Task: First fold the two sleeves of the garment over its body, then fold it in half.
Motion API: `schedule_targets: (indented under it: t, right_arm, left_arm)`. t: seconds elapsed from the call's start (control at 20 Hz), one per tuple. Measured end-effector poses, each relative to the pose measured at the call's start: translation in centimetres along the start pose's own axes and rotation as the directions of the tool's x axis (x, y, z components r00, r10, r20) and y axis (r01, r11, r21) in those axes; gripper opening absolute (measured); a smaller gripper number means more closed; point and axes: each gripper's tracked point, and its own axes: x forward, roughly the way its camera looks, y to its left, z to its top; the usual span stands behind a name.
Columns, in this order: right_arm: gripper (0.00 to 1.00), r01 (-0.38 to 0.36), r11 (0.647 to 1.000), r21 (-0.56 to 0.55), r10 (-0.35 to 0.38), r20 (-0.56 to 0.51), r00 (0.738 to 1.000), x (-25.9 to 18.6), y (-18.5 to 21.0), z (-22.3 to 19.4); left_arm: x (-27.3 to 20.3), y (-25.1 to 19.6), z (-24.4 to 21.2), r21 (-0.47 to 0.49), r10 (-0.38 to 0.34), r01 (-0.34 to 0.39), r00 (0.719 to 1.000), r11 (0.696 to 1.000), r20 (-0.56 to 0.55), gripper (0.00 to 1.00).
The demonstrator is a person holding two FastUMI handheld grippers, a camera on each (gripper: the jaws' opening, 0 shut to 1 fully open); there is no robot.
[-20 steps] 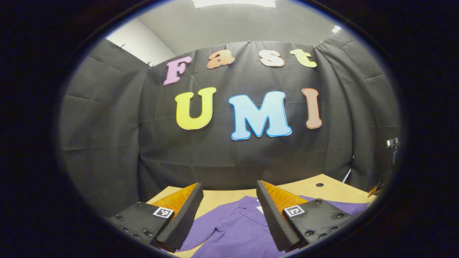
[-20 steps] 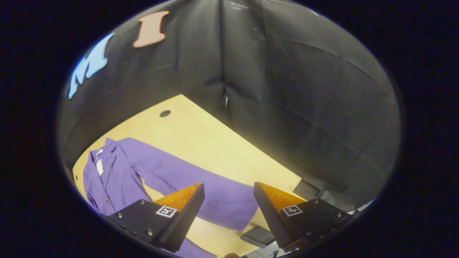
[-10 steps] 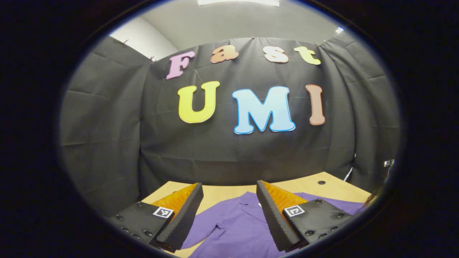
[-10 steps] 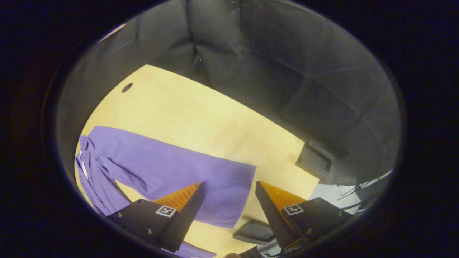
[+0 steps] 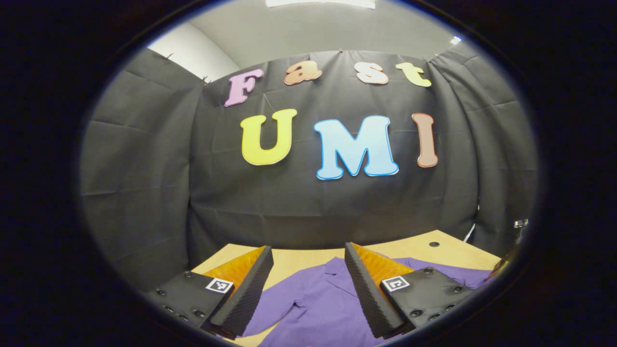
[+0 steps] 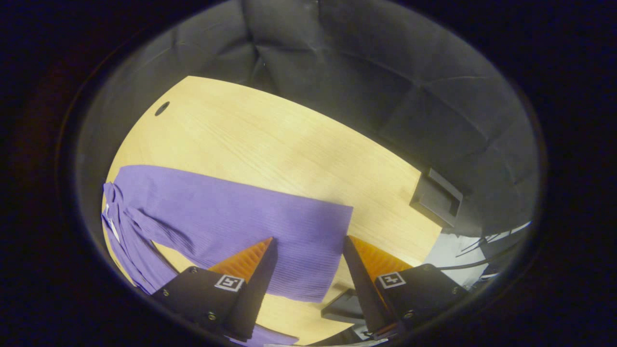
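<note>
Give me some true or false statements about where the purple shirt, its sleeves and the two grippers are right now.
1. The purple shirt lies on a wooden table. True.
2. The right gripper is shut on the sleeve. False: its jaws stand open, with the sleeve's cuff end seen between them.
3. The left gripper is open and holds nothing. True.
4. That sleeve is already folded over the shirt's body. False: it stretches out sideways across the table.
5. A round hole shows in the tabletop. True.
</note>
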Motion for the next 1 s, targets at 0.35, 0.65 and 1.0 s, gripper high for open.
schedule_targets:
  t: [0.35, 0.65, 1.0]
  right_arm:
    - [0.12, -0.048, 0.997, 0.059, 0.046, 0.035, 0.998, -0.8, 0.5, 1.3]
    - [0.01, -0.244, 0.958, 0.152, 0.227, 0.122, 0.966, -3.5, 3.4, 3.2]
    - [0.01, -0.511, 0.858, 0.050, 0.486, 0.242, 0.840, -14.2, 12.0, 6.5]
  left_arm:
    - [-0.9, 0.5, 0.4, -0.001, -0.002, 0.002, 1.000, 1.000, 0.021, 0.94]
    - [-1.8, 1.4, 0.4, -0.008, 0.020, -0.019, 0.999, 1.000, 0.025, 0.94]
    - [-2.2, 1.3, 0.7, -0.025, 0.019, -0.018, 0.999, 1.000, 0.032, 0.94]
